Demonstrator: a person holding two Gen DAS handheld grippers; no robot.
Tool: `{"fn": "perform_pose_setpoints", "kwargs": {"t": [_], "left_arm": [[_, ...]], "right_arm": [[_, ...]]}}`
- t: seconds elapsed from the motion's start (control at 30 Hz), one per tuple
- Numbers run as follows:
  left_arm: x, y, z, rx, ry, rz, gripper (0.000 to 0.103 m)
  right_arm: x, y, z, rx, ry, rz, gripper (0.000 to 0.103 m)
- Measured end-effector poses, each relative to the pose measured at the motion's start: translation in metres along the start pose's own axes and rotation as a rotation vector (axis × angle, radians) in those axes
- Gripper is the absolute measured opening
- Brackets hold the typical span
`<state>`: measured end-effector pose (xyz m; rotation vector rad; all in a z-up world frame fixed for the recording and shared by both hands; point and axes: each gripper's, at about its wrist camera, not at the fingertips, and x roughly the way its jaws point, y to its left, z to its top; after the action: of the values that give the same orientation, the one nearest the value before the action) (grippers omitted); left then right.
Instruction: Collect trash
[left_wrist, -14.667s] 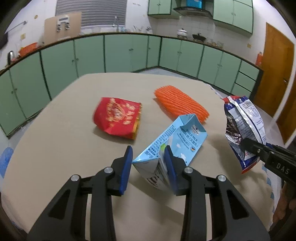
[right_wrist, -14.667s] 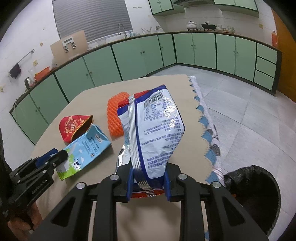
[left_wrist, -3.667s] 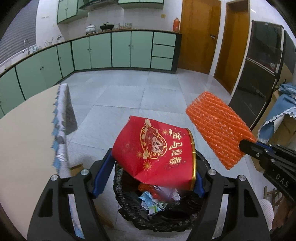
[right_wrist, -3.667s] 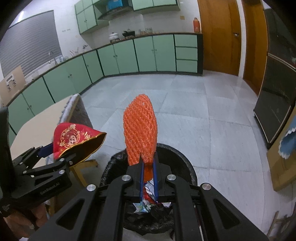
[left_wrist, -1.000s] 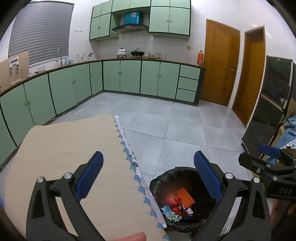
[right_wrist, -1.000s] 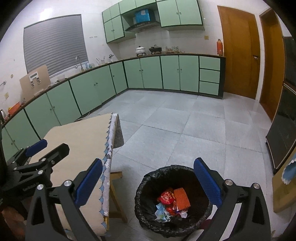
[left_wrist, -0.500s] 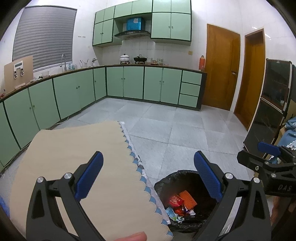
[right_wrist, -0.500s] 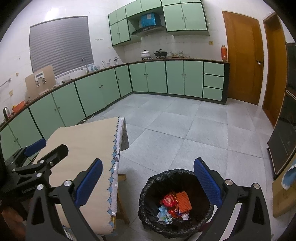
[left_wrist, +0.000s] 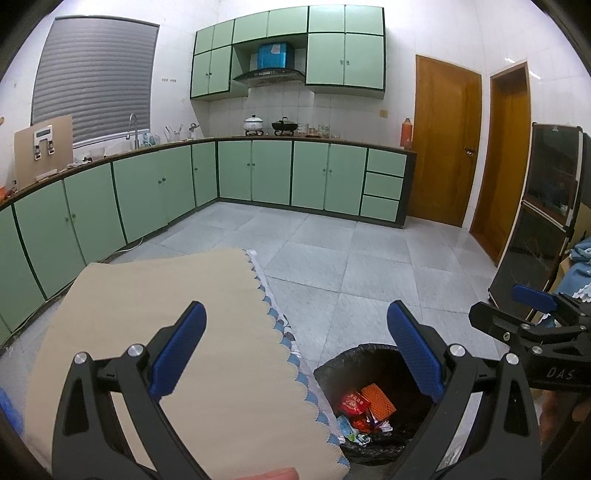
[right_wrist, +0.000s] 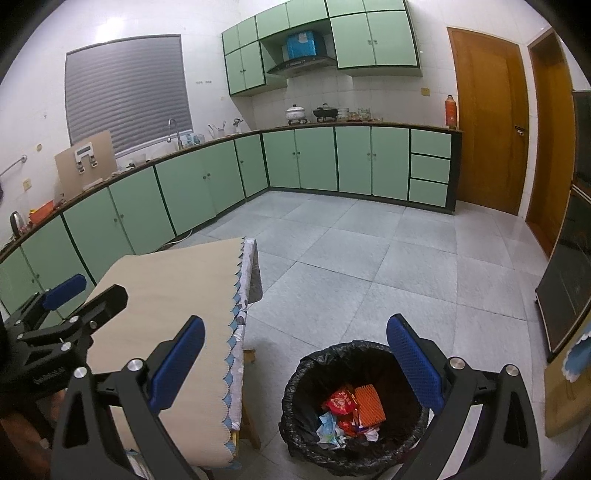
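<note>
Green cabinets line the kitchen walls around a grey tiled floor. Beside the table stands a black-lined bin, mouth upward, with a red packet and orange mesh lying inside. Both the left gripper and right gripper are spread wide, holding nothing.

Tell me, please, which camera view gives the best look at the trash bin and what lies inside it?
The right wrist view: the trash bin shows its whole rim, with the red packet and orange mesh inside. In the left wrist view the bin is partly hidden behind the gripper finger and the table edge.
</note>
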<state>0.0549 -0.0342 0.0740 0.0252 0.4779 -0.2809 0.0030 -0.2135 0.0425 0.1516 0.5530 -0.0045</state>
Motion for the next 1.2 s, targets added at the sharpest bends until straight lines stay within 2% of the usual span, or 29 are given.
{"fn": "perform_pose_setpoints", "kwargs": {"t": [1.2], "left_arm": [[0.0002,0.0042,0.0002,-0.003,-0.002,0.005,0.095]], "right_arm": [[0.0010,0.0030,0.0065,-0.009,-0.005,0.008,0.097]]}}
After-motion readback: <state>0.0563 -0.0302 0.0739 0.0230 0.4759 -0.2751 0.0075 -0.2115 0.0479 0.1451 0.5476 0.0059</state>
